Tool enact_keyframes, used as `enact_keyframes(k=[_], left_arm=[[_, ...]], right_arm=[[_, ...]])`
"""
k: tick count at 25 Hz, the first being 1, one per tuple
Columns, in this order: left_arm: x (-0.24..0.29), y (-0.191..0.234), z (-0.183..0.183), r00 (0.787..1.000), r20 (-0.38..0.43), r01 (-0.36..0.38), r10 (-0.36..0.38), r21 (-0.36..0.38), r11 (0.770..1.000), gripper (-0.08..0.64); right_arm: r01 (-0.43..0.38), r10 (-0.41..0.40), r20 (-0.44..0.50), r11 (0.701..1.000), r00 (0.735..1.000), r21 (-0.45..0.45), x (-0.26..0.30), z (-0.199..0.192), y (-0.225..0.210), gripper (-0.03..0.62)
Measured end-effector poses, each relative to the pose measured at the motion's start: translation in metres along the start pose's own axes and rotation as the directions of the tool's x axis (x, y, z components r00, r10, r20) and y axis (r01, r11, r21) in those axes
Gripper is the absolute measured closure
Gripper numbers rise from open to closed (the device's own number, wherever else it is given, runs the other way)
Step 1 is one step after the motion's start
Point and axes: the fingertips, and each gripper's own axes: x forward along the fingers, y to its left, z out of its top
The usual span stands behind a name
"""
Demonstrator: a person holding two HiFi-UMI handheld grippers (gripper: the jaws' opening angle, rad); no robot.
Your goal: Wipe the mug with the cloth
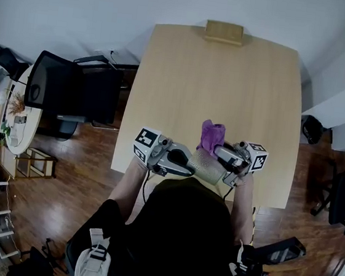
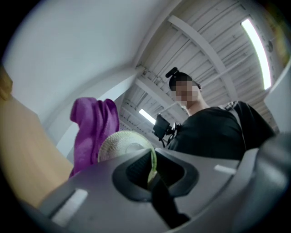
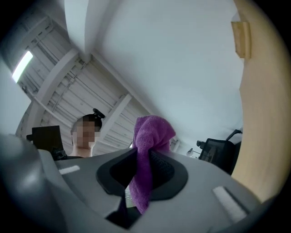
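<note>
The mug [image 1: 206,165], pale green and speckled, is held over the near edge of the table [image 1: 216,77], just in front of the seated person [image 1: 181,228]. In the head view it lies on its side between the two grippers. Its long axis runs left to right, with the right end tipped slightly nearer. The left gripper [image 1: 189,161] has its jaws drawn narrow and clamped on the mug. In the left gripper view a thin green edge of the mug's wall [image 2: 153,164] stands pinched between them, so the mug's open end seems to point left, into that gripper [image 2: 152,172]. The rounded body of the mug [image 2: 122,143] bulges out beyond the jaws. The right gripper [image 1: 219,152] comes in from the right with its jaws closed on the purple cloth [image 1: 212,136]. In the right gripper view the cloth [image 3: 152,132] rises as a bunched fold out of the jaws [image 3: 138,175] and a tail hangs down between them. The cloth stands at the far side of the mug, just beside it. Whether the two touch cannot be told. Each gripper's marker cube [image 1: 146,144] carries black-and-white square patterns. A wooden block [image 1: 224,32] sits at the table's far edge, and a black office chair [image 1: 66,91] stands to the left.
</note>
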Motion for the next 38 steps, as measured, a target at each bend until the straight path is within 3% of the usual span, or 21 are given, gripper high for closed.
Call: enact_keyframes(k=[5, 10, 12, 14, 17, 22, 25, 28, 33, 36, 38], left_arm=[[-0.001, 0.009, -0.012, 0.999, -0.020, -0.049, 0.048, -0.020, 0.999, 0.518], [-0.028, 0.013, 0.004, 0.991, 0.040, -0.131, 0.131, 0.008, 0.991, 0.518], [-0.034, 0.014, 0.006, 0.989, 0.041, -0.143, 0.142, 0.010, 0.990, 0.518], [-0.033, 0.016, 0.004, 0.991, 0.022, -0.136, 0.135, 0.005, 0.991, 0.518], [-0.021, 0.014, -0.006, 0.995, -0.024, -0.092, 0.092, -0.013, 0.996, 0.518], [0.002, 0.009, -0.030, 0.992, -0.123, -0.024, 0.017, -0.054, 0.998, 0.509], [0.008, 0.012, -0.044, 0.986, -0.163, -0.029, 0.016, -0.080, 0.996, 0.506], [0.005, 0.020, -0.047, 0.988, -0.146, -0.066, 0.054, -0.085, 0.994, 0.518], [-0.029, 0.031, -0.022, 0.983, -0.040, -0.183, 0.180, -0.057, 0.982, 0.518], [-0.046, 0.036, -0.013, 0.972, -0.012, -0.234, 0.233, -0.053, 0.971, 0.518], [-0.044, 0.040, -0.015, 0.971, -0.028, -0.238, 0.237, -0.059, 0.969, 0.518]], right_arm=[[0.172, -0.172, 0.024, 0.985, 0.985, -0.011, -0.016, 0.000, -0.028, 0.534], [0.053, -0.028, 0.124, 0.977, 0.992, -0.205, -0.044, 0.042, 0.043, 0.534], [0.039, -0.021, 0.065, 0.959, 0.998, -0.281, -0.040, 0.042, 0.062, 0.534], [0.044, -0.064, -0.053, 0.946, 0.997, -0.322, -0.026, 0.027, 0.063, 0.534], [0.051, -0.123, -0.199, 0.942, 0.972, -0.332, -0.005, -0.002, 0.050, 0.534], [0.106, -0.189, -0.281, 0.953, 0.941, -0.283, 0.009, -0.019, 0.019, 0.534], [0.162, -0.235, -0.300, 0.954, 0.925, -0.251, 0.011, -0.024, -0.002, 0.534], [0.255, -0.321, -0.219, 0.925, 0.921, -0.281, -0.004, -0.009, -0.014, 0.534], [0.242, -0.290, -0.061, 0.881, 0.955, -0.407, -0.032, 0.033, 0.032, 0.534], [0.258, -0.334, -0.069, 0.829, 0.940, -0.497, -0.038, 0.036, 0.045, 0.534], [0.245, -0.360, -0.125, 0.813, 0.924, -0.528, -0.034, 0.026, 0.042, 0.534]])
